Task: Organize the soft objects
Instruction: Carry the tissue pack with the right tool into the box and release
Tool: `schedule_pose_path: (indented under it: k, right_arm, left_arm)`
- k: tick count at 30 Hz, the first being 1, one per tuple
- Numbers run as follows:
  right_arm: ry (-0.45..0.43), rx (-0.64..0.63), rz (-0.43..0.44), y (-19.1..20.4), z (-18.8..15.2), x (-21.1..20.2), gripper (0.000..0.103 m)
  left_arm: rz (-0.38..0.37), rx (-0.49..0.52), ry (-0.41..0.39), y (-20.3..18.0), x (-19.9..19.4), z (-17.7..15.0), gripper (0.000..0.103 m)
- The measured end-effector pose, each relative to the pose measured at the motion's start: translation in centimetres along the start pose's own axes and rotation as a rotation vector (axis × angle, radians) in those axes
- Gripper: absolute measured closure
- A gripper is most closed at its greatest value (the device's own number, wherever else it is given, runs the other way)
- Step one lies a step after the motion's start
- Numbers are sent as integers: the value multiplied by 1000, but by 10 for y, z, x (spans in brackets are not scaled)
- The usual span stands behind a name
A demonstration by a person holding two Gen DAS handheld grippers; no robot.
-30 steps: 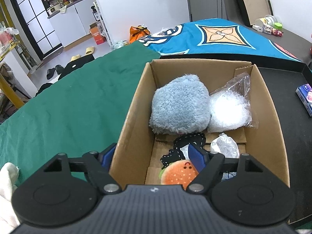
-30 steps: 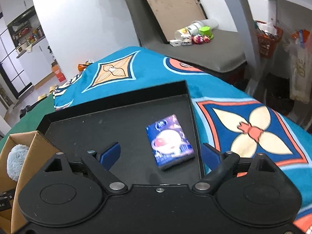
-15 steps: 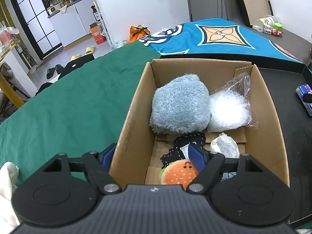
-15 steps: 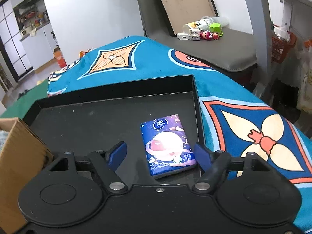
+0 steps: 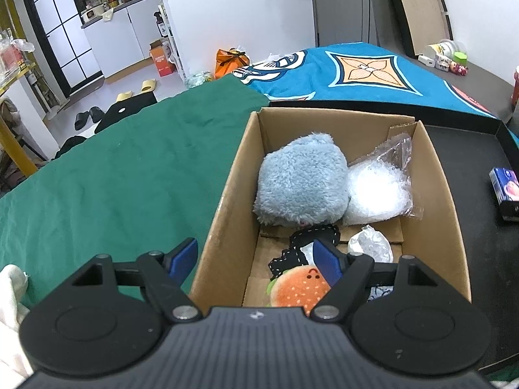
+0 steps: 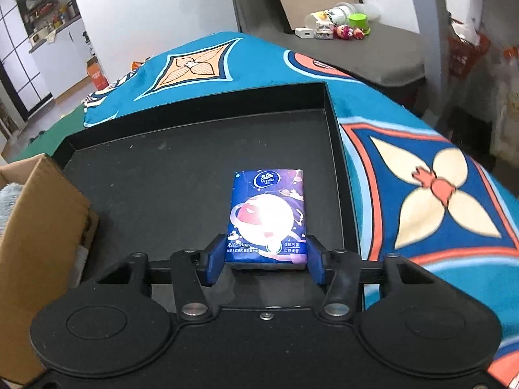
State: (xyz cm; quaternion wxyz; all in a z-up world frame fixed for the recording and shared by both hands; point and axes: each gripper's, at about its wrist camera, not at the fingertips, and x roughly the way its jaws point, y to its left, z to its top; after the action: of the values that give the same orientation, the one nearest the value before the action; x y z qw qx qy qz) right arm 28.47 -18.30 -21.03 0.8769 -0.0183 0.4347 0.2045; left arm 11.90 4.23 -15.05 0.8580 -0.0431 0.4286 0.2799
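A blue tissue pack (image 6: 266,216) lies on the black tray (image 6: 181,175). My right gripper (image 6: 265,259) straddles the pack's near end, a blue finger close on each side; whether they press it I cannot tell. The pack also shows in the left wrist view (image 5: 506,188). A cardboard box (image 5: 223,194) holds a blue-grey plush (image 5: 300,181), a clear bag of white stuffing (image 5: 378,191), a burger plush (image 5: 300,287), a black-and-white fabric piece (image 5: 308,241) and a crumpled plastic bag (image 5: 369,246). My left gripper (image 5: 256,261) is open and empty, astride the box's near left wall.
A green cloth (image 5: 113,175) covers the table left of the box. A blue patterned cloth (image 6: 431,188) lies beyond and right of the tray. A white cloth (image 5: 11,295) sits at the left edge. Toys and cups (image 6: 340,22) stand on a grey surface behind.
My right gripper moved forward and down onto the tissue pack and its fingers narrowed around the pack's near end. My left gripper and the box contents stayed still.
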Motion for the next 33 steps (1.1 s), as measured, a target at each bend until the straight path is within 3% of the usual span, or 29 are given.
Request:
schedule_pose_path:
  k: [23, 28, 33]
  right_arm:
    - [-71, 41, 67, 42, 2, -54, 53]
    - [-79, 36, 90, 56, 4, -61, 53]
    - [-95, 12, 118, 74, 5, -70, 53]
  left_arm:
    - [-97, -54, -40, 27, -12, -6, 27]
    - [-126, -62, -38, 34, -12, -10, 30]
    - [-146, -73, -32, 41, -11, -14, 44]
